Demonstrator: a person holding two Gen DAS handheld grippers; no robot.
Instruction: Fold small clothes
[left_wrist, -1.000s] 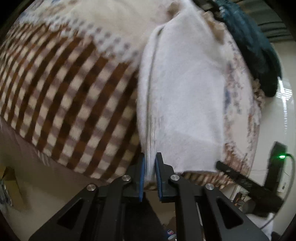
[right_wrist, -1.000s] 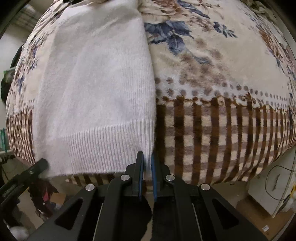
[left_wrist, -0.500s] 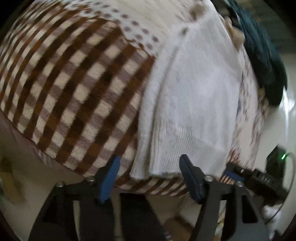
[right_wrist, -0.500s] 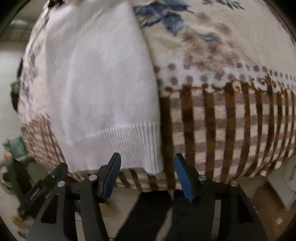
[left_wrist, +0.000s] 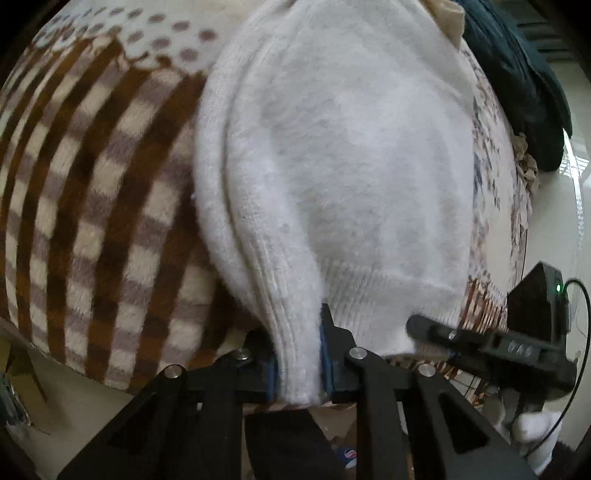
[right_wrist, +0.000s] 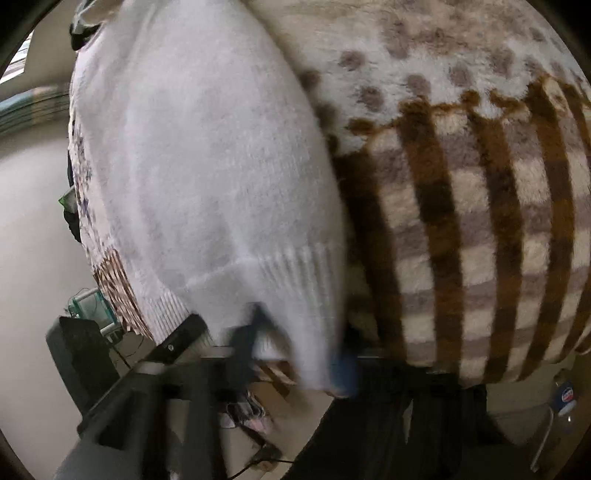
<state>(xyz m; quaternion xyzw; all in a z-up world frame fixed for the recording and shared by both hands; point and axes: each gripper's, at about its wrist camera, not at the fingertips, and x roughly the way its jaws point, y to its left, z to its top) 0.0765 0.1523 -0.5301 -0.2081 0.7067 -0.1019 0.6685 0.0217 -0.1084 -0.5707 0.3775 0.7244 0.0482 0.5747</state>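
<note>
1 white knit sweater lay on a plaid blanket, hem corners between closing jaws of left gripper and right gripper, 2 grippers pinching it

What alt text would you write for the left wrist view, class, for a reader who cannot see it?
The left gripper is closing its blue-padded jaws on the bunched near hem corner of a white knitted sweater. The sweater lies on a brown checked blanket. The right gripper reaches the hem from the right.
</note>
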